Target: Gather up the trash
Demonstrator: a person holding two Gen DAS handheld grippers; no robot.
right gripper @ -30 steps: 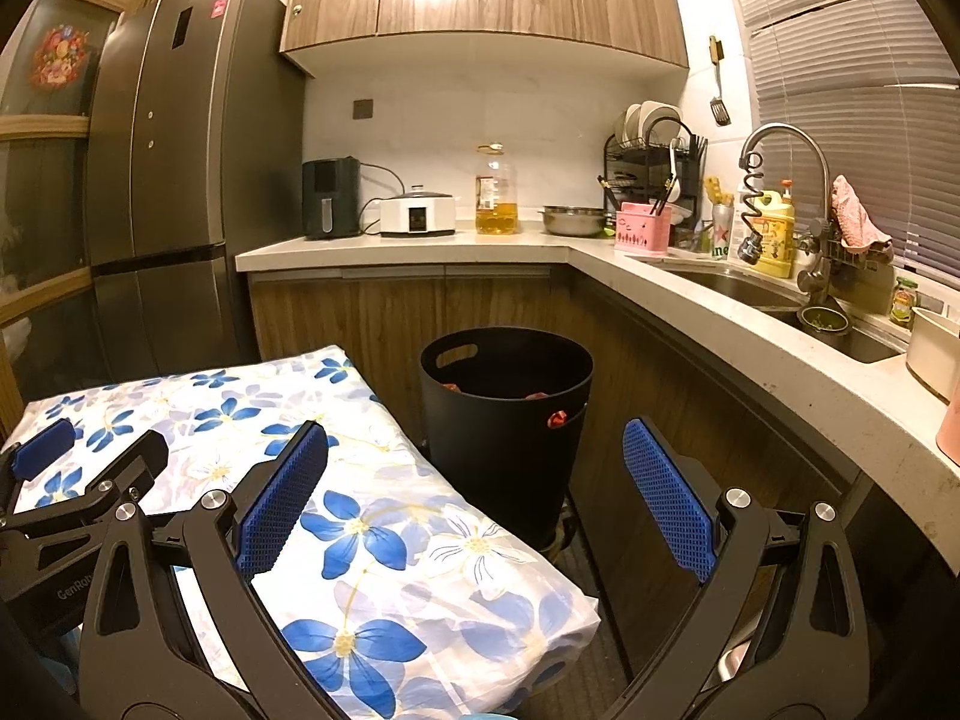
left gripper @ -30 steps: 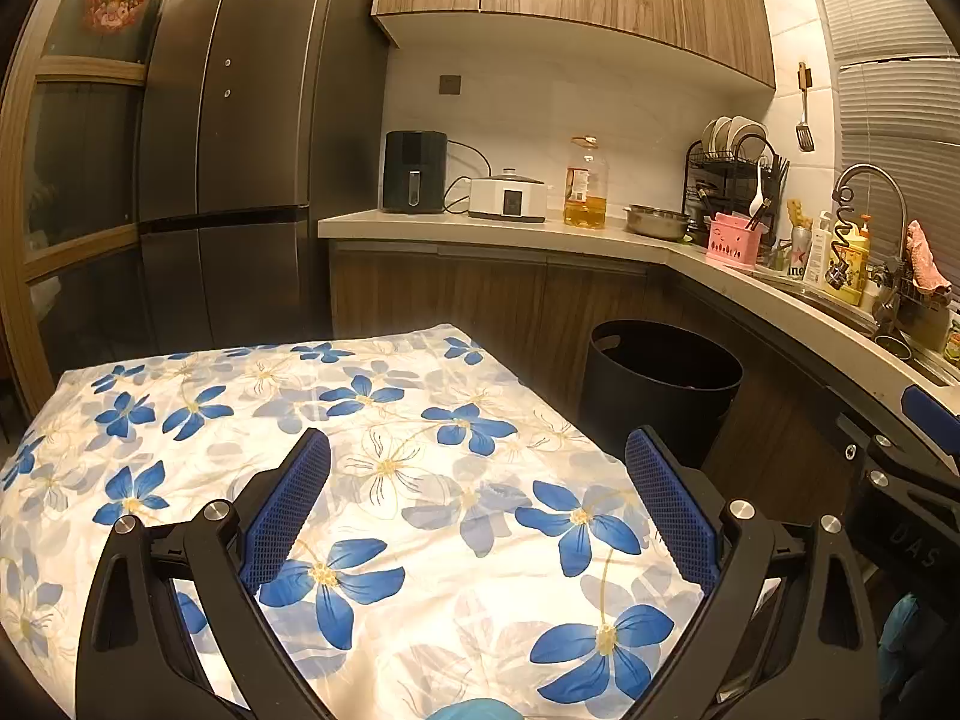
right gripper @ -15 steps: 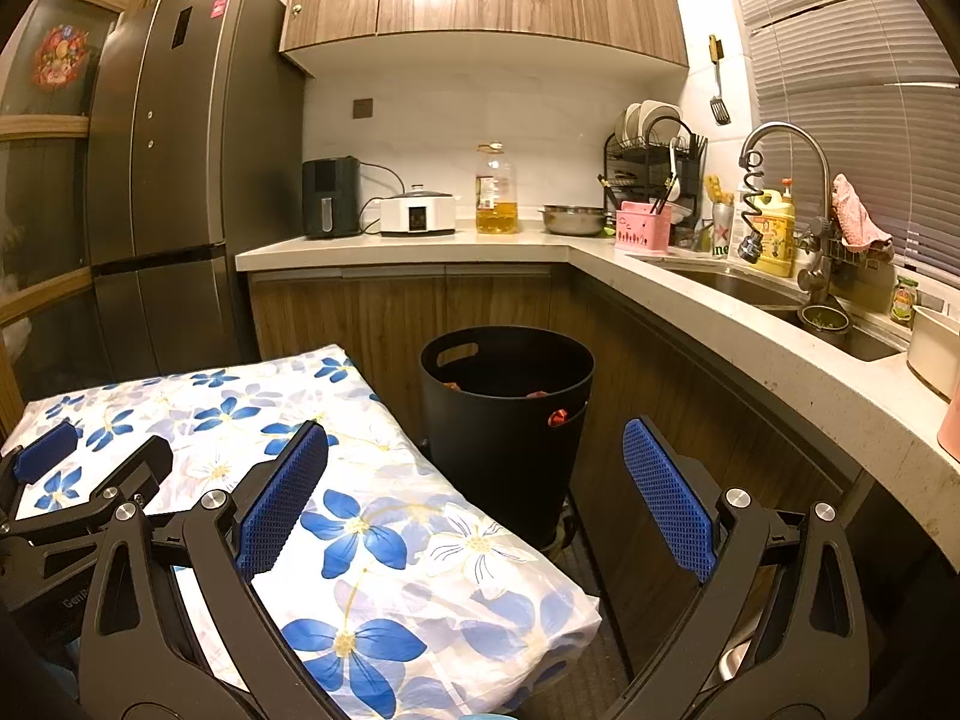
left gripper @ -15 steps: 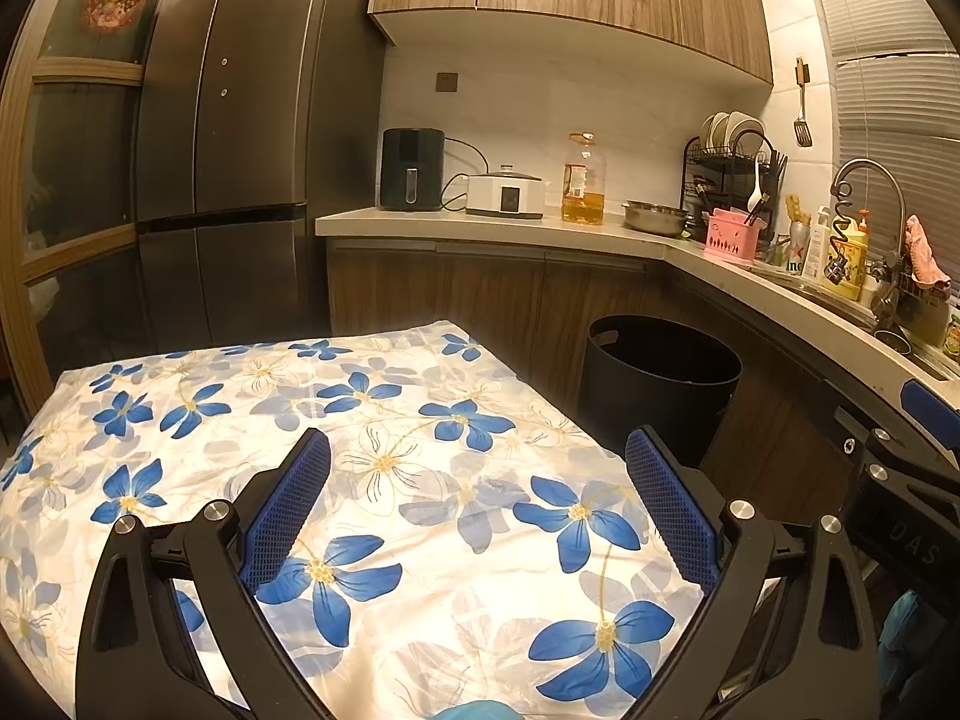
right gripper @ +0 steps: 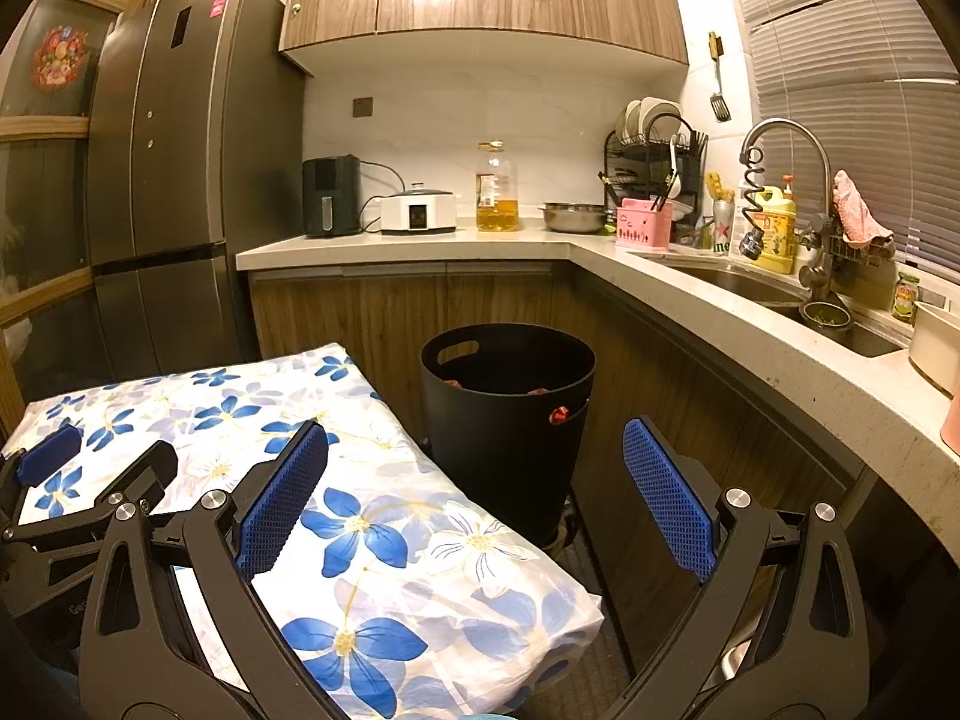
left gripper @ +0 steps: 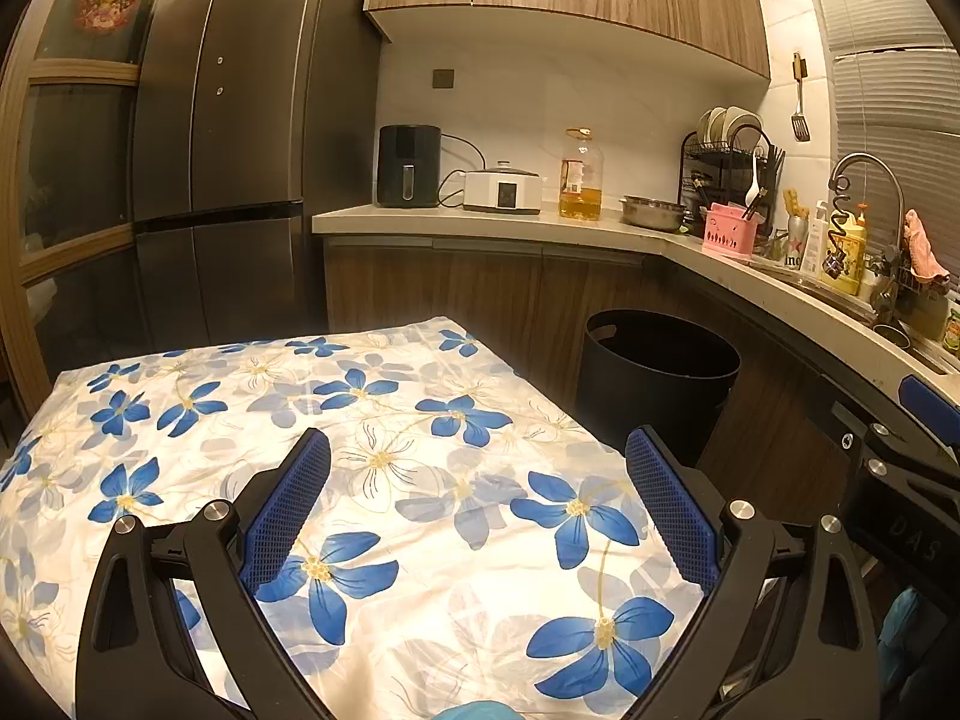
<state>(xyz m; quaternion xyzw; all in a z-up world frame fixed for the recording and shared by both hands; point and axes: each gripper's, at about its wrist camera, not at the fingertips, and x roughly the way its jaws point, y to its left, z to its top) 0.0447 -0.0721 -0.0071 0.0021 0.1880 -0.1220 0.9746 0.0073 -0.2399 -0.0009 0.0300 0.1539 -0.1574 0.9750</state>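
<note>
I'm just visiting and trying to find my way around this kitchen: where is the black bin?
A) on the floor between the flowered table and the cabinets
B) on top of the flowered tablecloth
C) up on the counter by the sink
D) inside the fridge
A: the black bin stands on the floor, with the flowered tablecloth to its left and the wooden cabinets behind it.

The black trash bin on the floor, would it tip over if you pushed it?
Probably not easily: the black trash bin stands upright on the floor and looks wide for its height. Its walls look stiff, likely plastic, so it would probably slide. It looks fairly light; only a few scraps show inside.
</note>
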